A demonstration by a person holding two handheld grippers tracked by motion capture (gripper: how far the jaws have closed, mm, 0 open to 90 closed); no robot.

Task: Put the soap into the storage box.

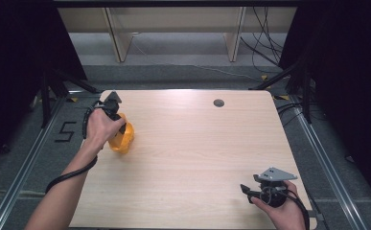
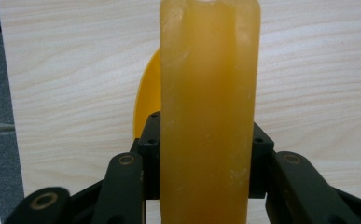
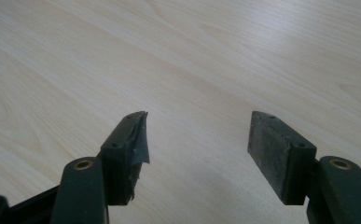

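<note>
From the high view, the left gripper [image 1: 114,111] sits near the left edge of the wooden table [image 1: 197,158], held in the person's left hand [image 1: 100,128], with an orange plastic object [image 1: 122,138] directly under and beside that hand; its shape is hard to read from this height, though it looks like a rounded scoop or cup lying low over the tabletop. The left gripper view supplies what the high view cannot: the two black jaws stand on either side of a long, translucent orange piece [image 2: 209,112] and pinch it, its sides pressed against the pads, while a rounder, deeper orange part [image 2: 149,95] of the same object curves out behind it on the left, above the pale wood [image 2: 75,70]. Whether the object rests on the table or is lifted just clear of it cannot be told. Back in the high view, the right gripper [image 1: 250,191] lies near the table's front right corner in the right hand [image 1: 284,213], well apart from the orange object, with a grey three-cornered plate on top. The right gripper view settles its state: the jaws are spread wide, with bare tabletop [image 3: 192,70] between the fingertips [image 3: 274,144] and nothing gripped.
</note>
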